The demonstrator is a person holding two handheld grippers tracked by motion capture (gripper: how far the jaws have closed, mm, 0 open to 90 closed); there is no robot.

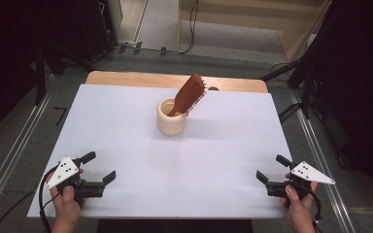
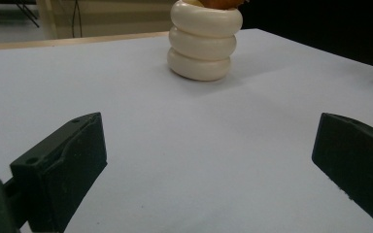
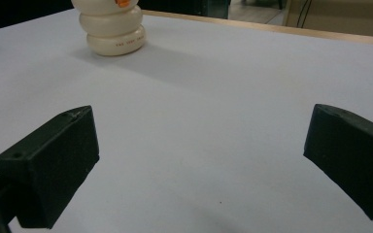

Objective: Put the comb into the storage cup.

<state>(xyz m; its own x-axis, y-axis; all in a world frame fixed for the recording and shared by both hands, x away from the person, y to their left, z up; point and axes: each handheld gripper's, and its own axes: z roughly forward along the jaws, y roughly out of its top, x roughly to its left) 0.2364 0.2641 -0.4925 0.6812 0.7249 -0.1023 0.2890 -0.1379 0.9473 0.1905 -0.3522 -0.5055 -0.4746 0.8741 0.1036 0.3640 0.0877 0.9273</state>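
We look along our right gripper (image 3: pixel 199 160), its two black jaws standing wide apart with nothing between them but the white tabletop (image 3: pixel 213 97). Far ahead and to the left stands a cream holder (image 3: pixel 112 26) made of stacked rounded rings, its top cut off by the frame, with a bit of orange at its upper edge. Small red lettering runs along its lowest ring. A wooden table edge (image 3: pixel 281 30) crosses behind.

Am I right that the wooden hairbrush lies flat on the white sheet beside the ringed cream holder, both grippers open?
Not quite. The high view shows the wooden hairbrush standing handle-down inside the ringed cream holder, leaning right. The left gripper and right gripper are indeed open.
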